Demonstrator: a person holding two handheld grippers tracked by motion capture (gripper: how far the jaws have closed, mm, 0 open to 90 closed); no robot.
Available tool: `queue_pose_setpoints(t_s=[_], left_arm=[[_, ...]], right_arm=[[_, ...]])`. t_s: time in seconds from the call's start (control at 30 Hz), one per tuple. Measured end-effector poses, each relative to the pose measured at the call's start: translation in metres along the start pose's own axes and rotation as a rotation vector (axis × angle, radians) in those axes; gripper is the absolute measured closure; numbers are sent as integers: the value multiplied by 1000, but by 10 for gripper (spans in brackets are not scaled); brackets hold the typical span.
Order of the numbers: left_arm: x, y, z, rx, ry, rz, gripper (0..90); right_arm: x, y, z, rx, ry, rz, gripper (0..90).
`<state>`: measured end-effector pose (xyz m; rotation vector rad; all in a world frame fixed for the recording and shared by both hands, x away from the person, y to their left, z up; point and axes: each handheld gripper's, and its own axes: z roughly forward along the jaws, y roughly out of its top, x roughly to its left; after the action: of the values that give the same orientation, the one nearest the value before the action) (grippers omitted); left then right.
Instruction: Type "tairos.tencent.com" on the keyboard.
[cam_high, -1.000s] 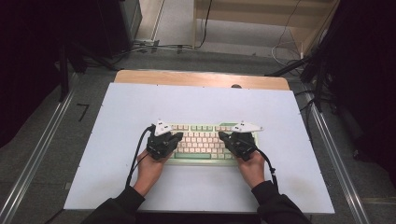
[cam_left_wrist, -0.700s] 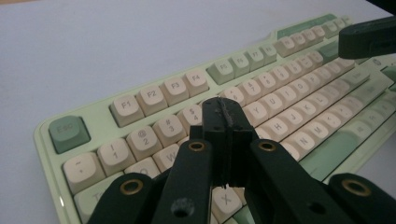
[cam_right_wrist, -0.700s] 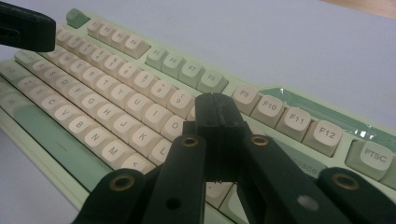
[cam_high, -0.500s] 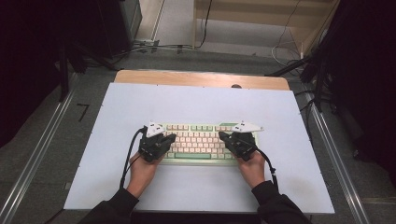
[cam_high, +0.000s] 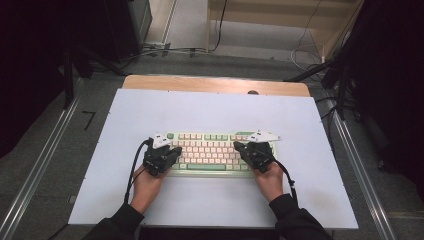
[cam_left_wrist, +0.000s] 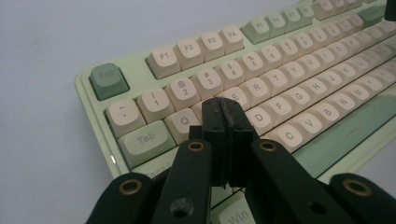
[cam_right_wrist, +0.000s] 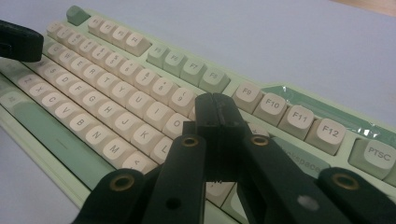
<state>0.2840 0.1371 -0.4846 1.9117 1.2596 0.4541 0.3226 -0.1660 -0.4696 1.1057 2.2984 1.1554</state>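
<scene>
A pale green keyboard (cam_high: 212, 152) with cream keys lies on the white tabletop (cam_high: 210, 112), a little nearer than its middle. My left gripper (cam_high: 172, 150) is at its left end with both jaws pressed together and nothing between them. In the left gripper view the tips (cam_left_wrist: 224, 109) sit over the keys just right of Q on the keyboard (cam_left_wrist: 280, 70); I cannot tell if they touch. My right gripper (cam_high: 242, 148) is shut and empty too. Its tips (cam_right_wrist: 215, 105) hang over the keyboard (cam_right_wrist: 116, 88) near O and P.
A wooden strip (cam_high: 215, 84) runs along the table's far edge. Metal rails (cam_high: 40, 167) flank both sides. Cables (cam_high: 165, 49) and dark stands are on the floor behind. A black cable (cam_high: 134, 167) trails from each gripper toward the person's sleeves.
The left hand and its gripper have shifted a little to the left along the keyboard. The right hand has kept still. Both pairs of jaws stay shut.
</scene>
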Motion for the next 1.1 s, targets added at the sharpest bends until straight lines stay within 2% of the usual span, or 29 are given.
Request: queue_pose_setpoints(t_s=[0.53, 1.1], left_arm=[[1, -2, 4, 22, 13, 10, 900], [0, -2, 3, -6, 1, -4, 897]], right_arm=[[1, 0, 1, 5, 0, 2, 873], [3, -1, 3, 9, 4, -4, 873]])
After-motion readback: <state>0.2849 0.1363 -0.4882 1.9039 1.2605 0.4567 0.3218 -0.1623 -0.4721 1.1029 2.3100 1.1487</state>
